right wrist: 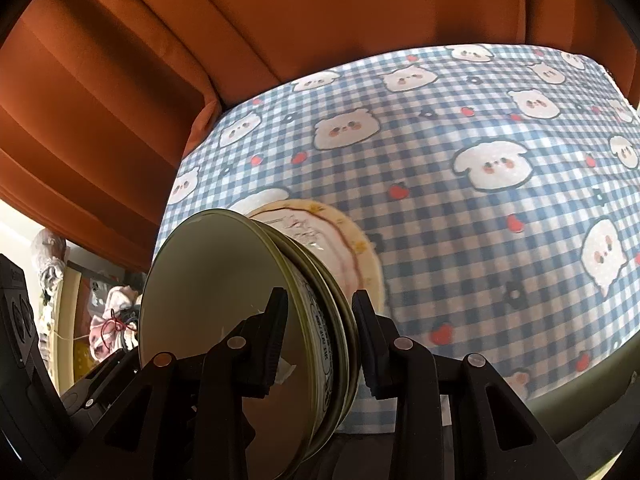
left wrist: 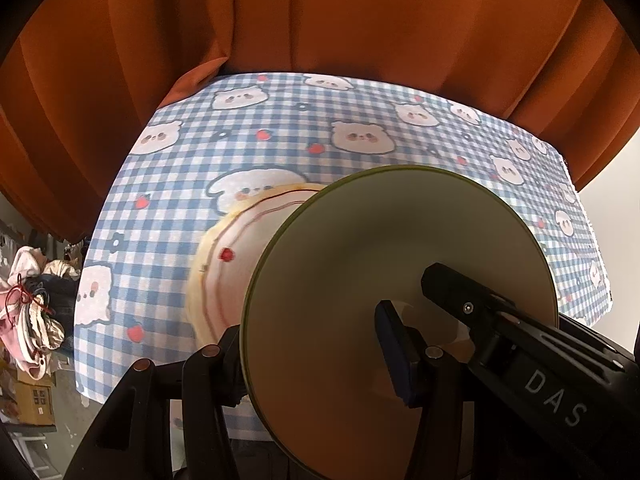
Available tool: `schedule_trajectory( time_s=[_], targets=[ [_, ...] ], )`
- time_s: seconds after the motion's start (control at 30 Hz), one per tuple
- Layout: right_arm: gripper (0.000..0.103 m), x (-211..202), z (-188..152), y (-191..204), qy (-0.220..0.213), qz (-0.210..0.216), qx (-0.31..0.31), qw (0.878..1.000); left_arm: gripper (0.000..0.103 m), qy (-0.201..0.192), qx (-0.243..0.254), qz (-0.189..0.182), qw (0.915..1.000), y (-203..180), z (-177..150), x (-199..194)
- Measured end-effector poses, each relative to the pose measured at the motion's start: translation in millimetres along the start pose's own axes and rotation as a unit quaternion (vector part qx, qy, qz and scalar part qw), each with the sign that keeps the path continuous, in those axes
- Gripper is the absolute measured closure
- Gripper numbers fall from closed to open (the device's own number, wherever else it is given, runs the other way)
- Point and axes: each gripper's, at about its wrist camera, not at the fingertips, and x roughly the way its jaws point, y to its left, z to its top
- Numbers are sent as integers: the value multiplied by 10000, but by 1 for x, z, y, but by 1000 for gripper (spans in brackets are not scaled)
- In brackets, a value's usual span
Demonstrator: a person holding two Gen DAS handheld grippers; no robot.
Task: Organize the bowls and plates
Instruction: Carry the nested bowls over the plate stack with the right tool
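A stack of green-rimmed plates [right wrist: 224,280] is held on edge above the table, cream face toward the left. My right gripper [right wrist: 320,340] is shut on the stack's rim, one finger on each side. In the left wrist view the front plate [left wrist: 360,260] fills the lower middle. My left gripper [left wrist: 312,344] straddles its rim with one finger on each side, apparently shut on it. The right gripper's black finger [left wrist: 460,292] crosses the plate face. A cream plate with red line pattern and cherries [left wrist: 228,264] lies on the table behind; it also shows in the right wrist view [right wrist: 352,240].
The table has a blue gingham cloth with bear faces [left wrist: 280,128], also seen in the right wrist view [right wrist: 480,160]. An orange curtain [left wrist: 320,20] hangs behind the table. Clutter of clothes and boxes [left wrist: 28,312] sits on the floor to the left.
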Motion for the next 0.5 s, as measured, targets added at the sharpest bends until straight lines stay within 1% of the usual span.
schedule_trajectory(
  time_s=[0.3, 0.5],
  targets=[
    [66, 31, 3, 32, 191, -43, 41, 9998, 49, 239, -34, -17, 9997, 35, 7, 17],
    [66, 51, 8, 36, 398, -135, 123, 9990, 49, 491, -66, -85, 9987, 45, 16, 33]
  ],
)
